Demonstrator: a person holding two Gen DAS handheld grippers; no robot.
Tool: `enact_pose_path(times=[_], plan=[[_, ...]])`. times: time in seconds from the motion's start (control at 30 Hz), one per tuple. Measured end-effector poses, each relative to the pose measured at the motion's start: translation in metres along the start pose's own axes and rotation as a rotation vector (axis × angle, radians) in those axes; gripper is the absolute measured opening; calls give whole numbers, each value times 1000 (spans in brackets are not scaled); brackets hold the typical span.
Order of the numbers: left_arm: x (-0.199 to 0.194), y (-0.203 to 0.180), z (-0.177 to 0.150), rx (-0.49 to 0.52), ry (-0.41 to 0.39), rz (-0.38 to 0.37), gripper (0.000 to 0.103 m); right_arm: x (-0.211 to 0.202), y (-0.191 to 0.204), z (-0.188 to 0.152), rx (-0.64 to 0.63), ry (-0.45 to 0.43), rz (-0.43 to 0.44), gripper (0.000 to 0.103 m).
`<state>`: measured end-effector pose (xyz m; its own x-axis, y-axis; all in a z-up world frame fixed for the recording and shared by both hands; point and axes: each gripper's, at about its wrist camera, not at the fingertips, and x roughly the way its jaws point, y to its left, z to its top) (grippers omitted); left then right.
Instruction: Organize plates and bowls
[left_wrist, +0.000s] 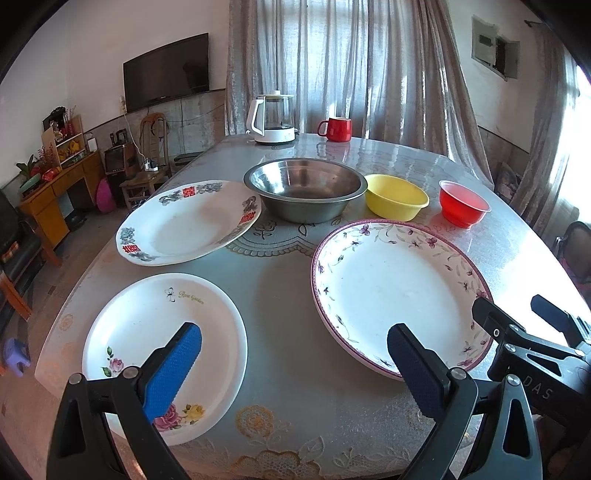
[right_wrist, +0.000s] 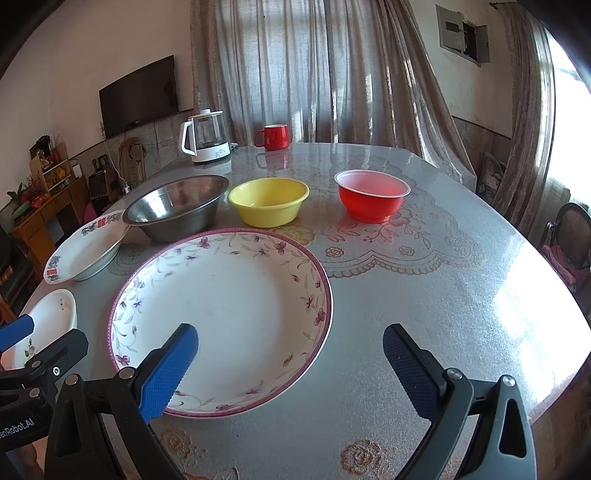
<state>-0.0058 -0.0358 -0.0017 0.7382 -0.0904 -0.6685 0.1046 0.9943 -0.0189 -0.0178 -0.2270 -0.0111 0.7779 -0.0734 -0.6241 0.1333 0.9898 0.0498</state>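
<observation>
Purple-flowered white ceramic plate (right_wrist: 221, 317) lies by the table's near edge, its rim between the unclenched, empty right gripper's (right_wrist: 290, 354) fingers.

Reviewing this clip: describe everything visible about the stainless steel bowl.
The stainless steel bowl is the largest of the three bowls: round, shiny grey metal with a flat flared rim and sloping walls. It stands upright and empty on the table, left of the yellow bowl. The rim of the red-patterned plate overlaps its left side and seems to lean on it. Neither gripper touches it.
</observation>
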Motion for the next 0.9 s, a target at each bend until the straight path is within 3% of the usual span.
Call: enact_pose_path(times=[0.27,0.37,0.43,0.53,0.6,0.63,0.67,0.77,0.9], plan=[[7,-6,3,21,12,-25,101,4,-6,2,4,11,11,102],[12,-8,7,38,28,-99,101,8,-9,6,0,22,48,101],[16,-5,13,20,41,-182,101,13,-13,10,15,41,83,95],[29,-3,25,4,109,-270,103,24,-22,16,46,87,141,73],[34,0,31,-16,109,-278,102,33,-29,18,71,116,159,54],[36,1,35,-18,102,-265,102,37,-33,19,83,128,164,52],[39,2,38,-18,98,-252,100,42,-37,20,92,139,165,47],[55,6,45,-27,138,-233,70,53,-46,22,111,170,174,39],[80,8,48,-56,241,-261,49,64,-51,23,111,202,194,34]])
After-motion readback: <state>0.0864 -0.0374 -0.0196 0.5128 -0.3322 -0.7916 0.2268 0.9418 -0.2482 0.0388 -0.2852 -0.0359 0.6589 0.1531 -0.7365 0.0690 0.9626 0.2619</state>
